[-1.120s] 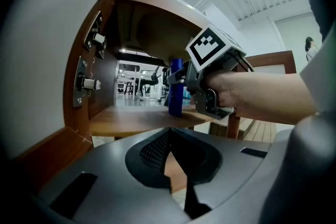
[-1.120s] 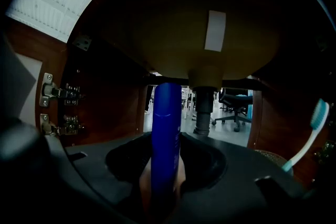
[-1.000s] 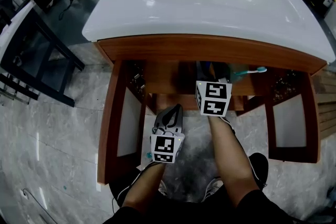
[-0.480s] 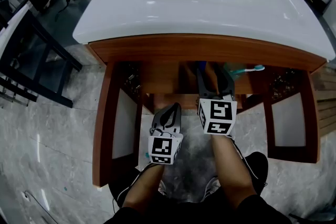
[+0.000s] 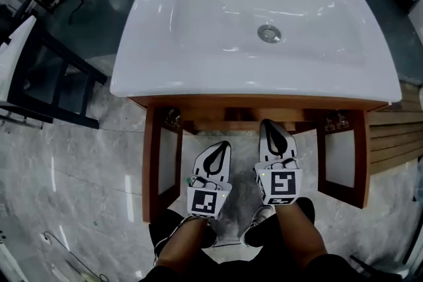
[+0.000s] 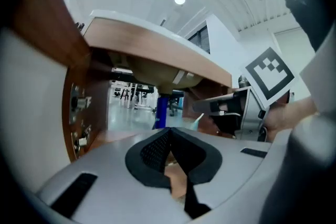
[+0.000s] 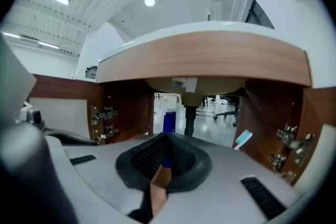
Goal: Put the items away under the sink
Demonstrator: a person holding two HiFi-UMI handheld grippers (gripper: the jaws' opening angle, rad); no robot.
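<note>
Two grippers wait at six o'clock below the washbasin (image 5: 198,69). The left gripper (image 5: 220,147) has its jaws together and empty, and the right gripper (image 5: 269,125) has just closed its jaws on nothing. Farther in, inside the cabinet (image 7: 126,107), a blue bottle (image 7: 169,122) stands at twelve o'clock with a toothbrush (image 7: 242,139) at its three. It seems best to draw back level, clear of the hinges (image 7: 287,136).

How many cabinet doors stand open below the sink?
2. The left door swings out at the opening's left edge; the right door at its right edge. No more are visible.
</note>
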